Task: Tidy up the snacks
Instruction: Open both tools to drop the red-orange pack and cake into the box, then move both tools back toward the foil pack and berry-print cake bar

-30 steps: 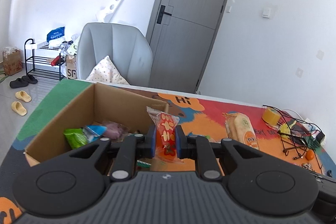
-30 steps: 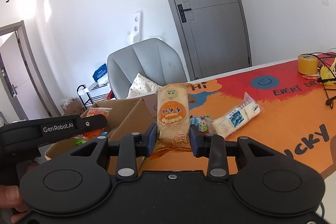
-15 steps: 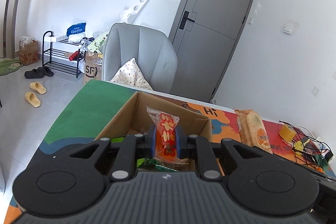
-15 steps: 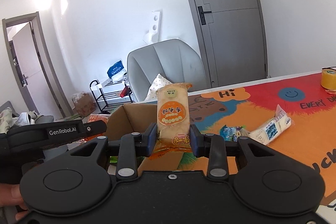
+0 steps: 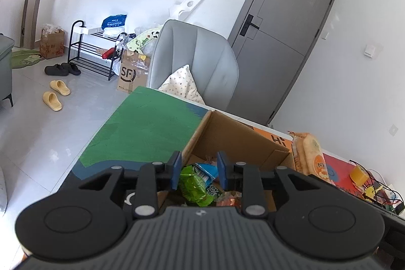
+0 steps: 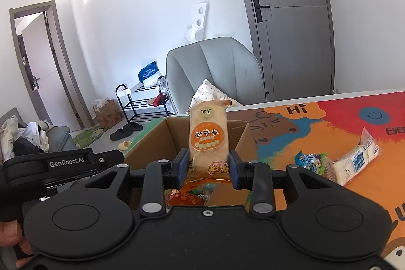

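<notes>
The right gripper [image 6: 208,167] grips a tall cream-and-orange rice cracker packet [image 6: 208,137], upright, directly above the open brown cardboard box [image 6: 162,141]; a short drop would land it. The left gripper [image 5: 199,170] hangs parted, empty, over the box's snacks.

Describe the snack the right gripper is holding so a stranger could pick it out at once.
Find the open cardboard box on the colourful table mat. Above it, the right gripper holds a rice cracker pack upright. Unlike the white-and-blue packets lying on the mat, it is pale with a round orange label.
</notes>
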`<action>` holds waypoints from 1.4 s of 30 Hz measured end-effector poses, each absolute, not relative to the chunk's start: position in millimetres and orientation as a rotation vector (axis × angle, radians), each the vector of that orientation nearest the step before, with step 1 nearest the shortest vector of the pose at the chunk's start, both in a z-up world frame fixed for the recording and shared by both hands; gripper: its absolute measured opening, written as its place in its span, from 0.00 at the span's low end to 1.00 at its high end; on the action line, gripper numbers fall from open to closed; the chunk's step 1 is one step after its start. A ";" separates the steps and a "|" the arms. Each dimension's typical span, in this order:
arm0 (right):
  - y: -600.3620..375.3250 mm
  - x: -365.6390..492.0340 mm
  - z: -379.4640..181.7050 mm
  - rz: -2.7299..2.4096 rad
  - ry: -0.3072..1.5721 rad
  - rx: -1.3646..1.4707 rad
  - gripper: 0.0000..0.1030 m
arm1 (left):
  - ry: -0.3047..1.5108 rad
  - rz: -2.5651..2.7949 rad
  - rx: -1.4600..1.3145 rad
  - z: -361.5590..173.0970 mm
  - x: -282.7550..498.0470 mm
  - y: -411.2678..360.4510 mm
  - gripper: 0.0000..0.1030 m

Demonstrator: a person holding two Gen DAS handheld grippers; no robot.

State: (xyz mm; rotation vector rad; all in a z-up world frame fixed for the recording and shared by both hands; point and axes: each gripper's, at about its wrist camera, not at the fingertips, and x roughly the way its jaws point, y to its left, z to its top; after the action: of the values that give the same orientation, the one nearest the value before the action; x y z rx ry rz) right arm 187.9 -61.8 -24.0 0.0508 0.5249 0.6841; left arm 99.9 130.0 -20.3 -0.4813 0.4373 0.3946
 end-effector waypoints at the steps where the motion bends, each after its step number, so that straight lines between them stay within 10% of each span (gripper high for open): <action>1: -57.7 187.9 -24.6 0.688 0.527 0.048 0.33 | 0.437 0.399 -0.483 -20.7 98.1 132.2 0.28; 11: -33.1 193.2 -23.2 0.719 0.539 0.053 0.37 | 0.420 0.449 -0.512 -21.5 85.8 151.4 0.40; 14: -32.8 193.3 -26.3 0.672 0.554 0.050 0.72 | 0.424 0.451 -0.516 -22.4 85.4 153.7 0.45; 31: -97.3 191.6 -26.1 0.570 0.564 0.109 0.82 | 0.433 0.436 -0.439 -12.6 99.2 114.3 0.85; 42: -153.9 197.6 -31.7 0.486 0.569 0.167 0.91 | 0.472 0.392 -0.380 -12.5 116.3 67.9 0.87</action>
State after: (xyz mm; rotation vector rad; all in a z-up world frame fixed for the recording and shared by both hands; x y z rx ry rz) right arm 197.6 -153.9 -31.7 0.1675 0.5686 0.4864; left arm 116.3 67.9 -12.5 -0.3803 0.4722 0.3920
